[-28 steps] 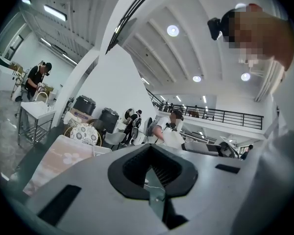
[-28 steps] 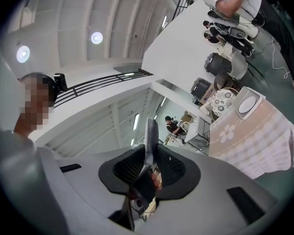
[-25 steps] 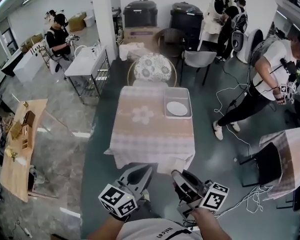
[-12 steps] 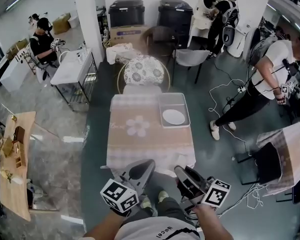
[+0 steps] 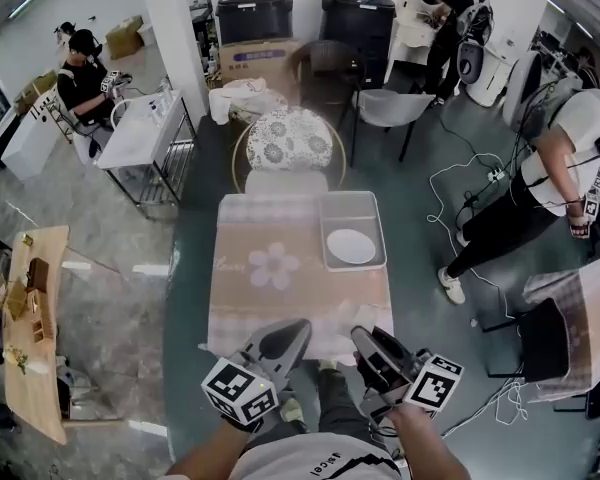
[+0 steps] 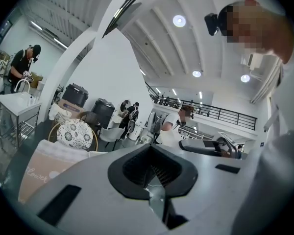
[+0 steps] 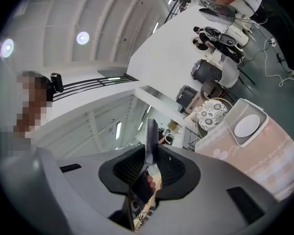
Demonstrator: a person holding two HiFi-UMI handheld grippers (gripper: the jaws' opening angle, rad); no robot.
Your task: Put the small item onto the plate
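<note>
1. The left gripper [image 5: 283, 340] hangs at the near edge of the table [image 5: 242, 298]. Its jaws are drawn together, and its own view shows nothing between them. We judge that it has no part in this step.
2. The table lies ahead of us under a pale cloth [image 5: 280, 230] with a flower print. Its near half is bare.
3. The plate [image 5: 351, 246] is white, round and empty. It lies flat in a shallow grey tray [image 5: 325, 230] on the table's far right side, well apart from both grippers.
4. The right gripper [image 5: 373, 348] is held at the table's near edge, beside the left one. Its jaws are clamped on the item [image 7: 149, 141], so the task's thing is in the air and not yet over the plate.
5. The item is thin, flat and dark. It is gripped edge-on, with one end standing clear above the pads and the other running down between them. A reddish mark shows on the lower part. We cannot tell what the item is.
6. We judge the task to be at the carry stage, with the item picked up and not yet placed. The next move calls for a reach forward and slightly right, over the tray's rim. The item should come down close above the plate before the jaws part. Being so thin, it may land on edge and tip, or slide, if let go from high up.
</note>
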